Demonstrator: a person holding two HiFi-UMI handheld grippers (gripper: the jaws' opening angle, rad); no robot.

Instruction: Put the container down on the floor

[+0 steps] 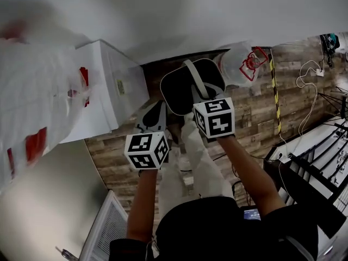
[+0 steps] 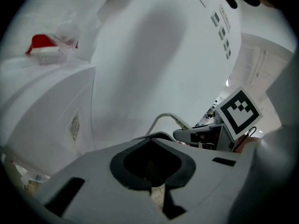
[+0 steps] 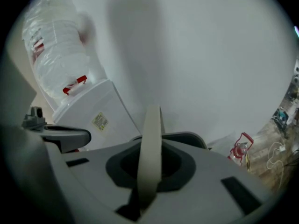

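The container (image 1: 185,88) is a dark, rounded bin with a pale rim and a beige bail handle (image 1: 197,79). It hangs above the wood floor (image 1: 255,113) in front of me. My right gripper (image 1: 202,95) is shut on that handle, which runs as a beige strip (image 3: 150,139) up between its jaws, with the bin's rim (image 3: 189,136) beyond. My left gripper (image 1: 152,118) sits just left of and below the bin, shut and holding nothing. In the left gripper view, the left gripper (image 2: 156,190) has the bin's rim (image 2: 156,136) and handle (image 2: 164,117) just past its jaws.
A white water dispenser (image 1: 111,83) with a large clear bottle (image 3: 58,55) stands at left, close to the bin. A second bottle with a red handle (image 1: 247,64) lies on the floor at the right. Yellow-black tape (image 1: 273,86), cables (image 1: 307,72) and a black rack (image 1: 321,156) are farther right.
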